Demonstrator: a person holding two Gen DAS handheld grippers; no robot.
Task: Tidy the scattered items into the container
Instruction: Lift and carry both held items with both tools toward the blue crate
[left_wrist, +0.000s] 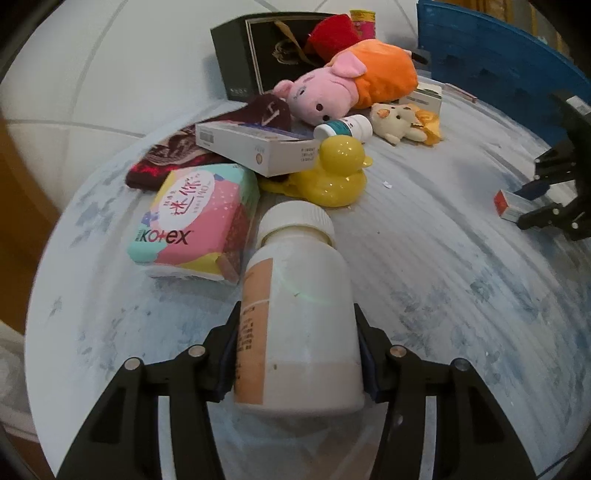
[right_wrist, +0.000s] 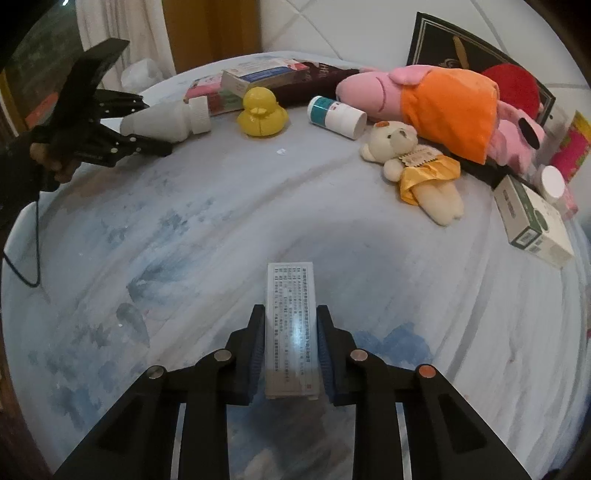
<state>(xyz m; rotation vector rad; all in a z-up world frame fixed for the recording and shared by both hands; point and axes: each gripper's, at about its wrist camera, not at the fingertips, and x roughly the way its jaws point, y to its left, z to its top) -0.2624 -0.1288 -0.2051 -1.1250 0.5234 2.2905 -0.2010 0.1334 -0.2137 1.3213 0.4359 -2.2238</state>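
white bottle (left_wrist: 299, 314) in left tool (left_wrist: 295, 354) | slim box (right_wrist: 290, 328) (printed) in right tool (right_wrist: 291, 347)

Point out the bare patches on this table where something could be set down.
Bare: the wide stretch of table between the right tongs, the yellow duck and the small bear. Crowded: the far edge, where the pig plush, boxes and the small teal-banded bottle pile together.

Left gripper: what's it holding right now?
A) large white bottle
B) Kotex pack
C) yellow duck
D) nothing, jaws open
A: the left gripper is closed on the large white bottle, its pads pressed against both sides of the body. The right wrist view shows the same bottle clamped, while the yellow duck and Kotex pack lie apart from it.
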